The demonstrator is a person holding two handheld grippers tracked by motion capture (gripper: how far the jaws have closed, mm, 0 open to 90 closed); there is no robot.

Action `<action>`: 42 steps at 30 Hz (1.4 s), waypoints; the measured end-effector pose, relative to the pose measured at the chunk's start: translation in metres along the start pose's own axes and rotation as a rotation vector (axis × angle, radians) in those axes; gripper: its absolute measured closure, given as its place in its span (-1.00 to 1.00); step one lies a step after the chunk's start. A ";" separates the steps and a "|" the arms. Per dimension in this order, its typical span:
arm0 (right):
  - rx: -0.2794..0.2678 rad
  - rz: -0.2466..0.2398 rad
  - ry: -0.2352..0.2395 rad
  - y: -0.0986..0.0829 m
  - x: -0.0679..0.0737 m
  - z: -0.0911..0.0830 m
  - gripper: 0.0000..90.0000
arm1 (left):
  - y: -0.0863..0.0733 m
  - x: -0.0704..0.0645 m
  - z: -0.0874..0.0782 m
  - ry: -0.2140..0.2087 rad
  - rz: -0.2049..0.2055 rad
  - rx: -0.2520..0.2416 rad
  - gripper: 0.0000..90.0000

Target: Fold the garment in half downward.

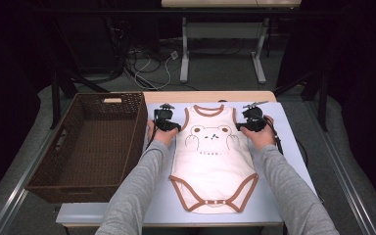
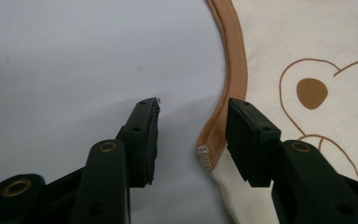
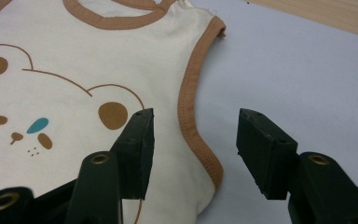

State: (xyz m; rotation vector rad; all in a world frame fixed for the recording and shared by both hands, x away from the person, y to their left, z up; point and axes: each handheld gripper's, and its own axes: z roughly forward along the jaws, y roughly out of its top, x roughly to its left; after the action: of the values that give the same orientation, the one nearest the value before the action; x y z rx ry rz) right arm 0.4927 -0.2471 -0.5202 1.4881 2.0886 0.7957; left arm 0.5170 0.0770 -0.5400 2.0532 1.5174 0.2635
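Cream bodysuit (image 1: 213,161) with brown trim, lying flat at centre of the high view, on the light blue table (image 1: 284,196). Left gripper (image 2: 193,121) with jaws spread, straddling the armhole edge. Right gripper (image 3: 193,135) likewise spread over the opposite armhole. Wicker basket (image 1: 51,161) at left.

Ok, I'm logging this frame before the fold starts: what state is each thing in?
Bodysuit: flat, face up, unfolded, crotch snaps shut.
Basket: upright, nothing in it.
Left tongs: open, astride the armhole edge.
Right tongs: open, astride the other armhole edge.
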 end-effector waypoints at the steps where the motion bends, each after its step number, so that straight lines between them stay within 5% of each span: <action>1: -0.002 0.007 0.003 0.000 0.000 0.000 0.03 | 0.000 0.000 0.000 0.000 0.006 0.008 0.30; 15: 0.002 0.036 0.000 -0.002 -0.002 -0.003 0.28 | -0.002 -0.005 0.003 -0.045 0.043 0.037 0.89; 31: 0.097 0.078 -0.022 -0.011 -0.015 0.009 0.40 | -0.001 -0.007 -0.003 -0.046 0.055 0.004 0.94; 42: 0.103 0.119 0.009 -0.017 -0.014 0.017 0.58 | -0.003 -0.006 -0.001 -0.061 0.040 0.001 0.94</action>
State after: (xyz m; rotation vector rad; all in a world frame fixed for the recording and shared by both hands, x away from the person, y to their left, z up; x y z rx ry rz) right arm 0.4966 -0.2618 -0.5435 1.6801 2.0911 0.7494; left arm 0.5117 0.0719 -0.5399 2.0751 1.4412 0.2136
